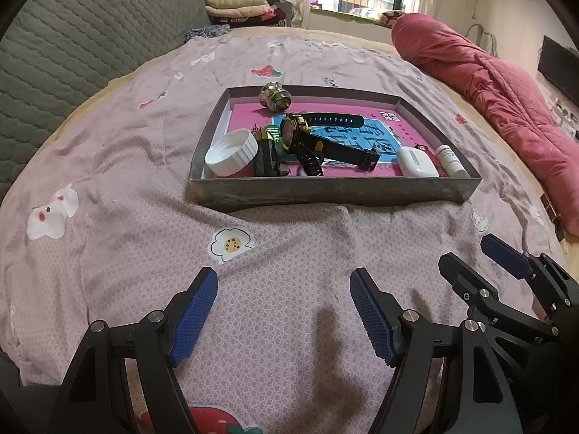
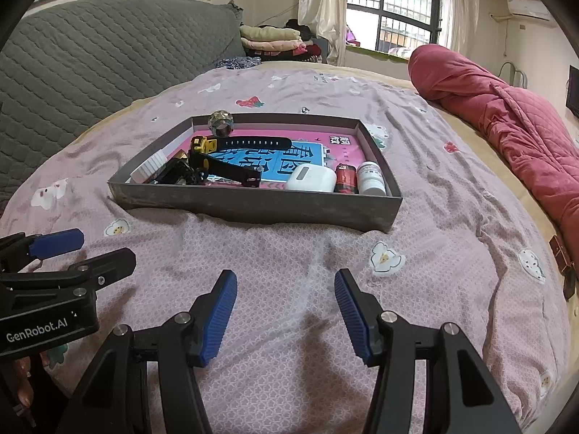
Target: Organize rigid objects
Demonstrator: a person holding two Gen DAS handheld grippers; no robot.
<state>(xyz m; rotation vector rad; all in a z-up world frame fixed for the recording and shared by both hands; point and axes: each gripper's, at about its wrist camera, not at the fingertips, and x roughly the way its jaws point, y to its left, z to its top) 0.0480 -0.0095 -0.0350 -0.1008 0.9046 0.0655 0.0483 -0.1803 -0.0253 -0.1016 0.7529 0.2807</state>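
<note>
A shallow grey tray (image 1: pixel 325 190) (image 2: pixel 253 204) lies on the bed ahead of both grippers. In it are a white ribbed cap (image 1: pixel 233 152) (image 2: pixel 150 168), a black and yellow watch (image 1: pixel 318 137) (image 2: pixel 231 159), a metal knob (image 1: pixel 275 96) (image 2: pixel 220 121), a white earbud case (image 1: pixel 416 162) (image 2: pixel 311 178), a white bottle (image 1: pixel 450 161) (image 2: pixel 371 178) and a red battery (image 2: pixel 345 179). My left gripper (image 1: pixel 284 289) is open and empty over the sheet. My right gripper (image 2: pixel 286 289) is open and empty beside it; it also shows in the left wrist view (image 1: pixel 470 256).
The bed has a mauve patterned sheet (image 1: pixel 144 144). A rolled red quilt (image 1: pixel 506 108) (image 2: pixel 506 115) lies along the right side. A grey quilted headboard (image 1: pixel 72 36) stands at the left. Folded clothes (image 2: pixel 271 39) sit at the back near the window.
</note>
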